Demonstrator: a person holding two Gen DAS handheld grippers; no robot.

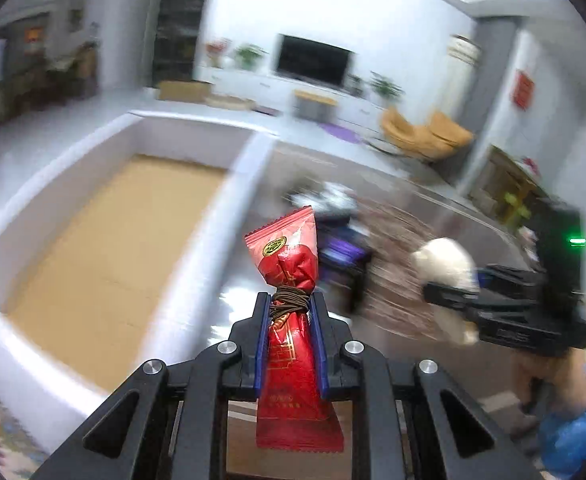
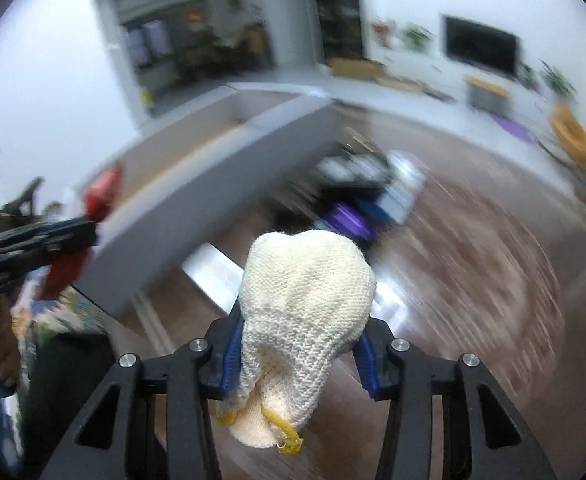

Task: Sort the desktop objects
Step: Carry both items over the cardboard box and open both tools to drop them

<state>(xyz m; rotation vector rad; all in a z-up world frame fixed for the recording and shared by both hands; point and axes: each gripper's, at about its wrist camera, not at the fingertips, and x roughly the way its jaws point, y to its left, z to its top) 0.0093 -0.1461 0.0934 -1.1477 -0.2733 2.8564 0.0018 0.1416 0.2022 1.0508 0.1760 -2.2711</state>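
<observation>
Pinching red packet (image 1: 293, 344) in left claw (image 1: 291, 308), cream knit glove (image 2: 305, 300) in right claw (image 2: 299, 344).

The red foil-like snack packet (image 1: 291, 320) is glossy and crinkled, with gold print, and its neck is wound with thin brown elastic cord (image 1: 289, 300). The cream knitted cotton glove (image 2: 305, 300) looks soft, coarse and matt, edged with yellow thread. The large white box (image 1: 93, 184) has smooth matt walls and a brown cardboard floor. The brown wood-grain tabletop (image 2: 473, 248) is polished and reflective.
</observation>
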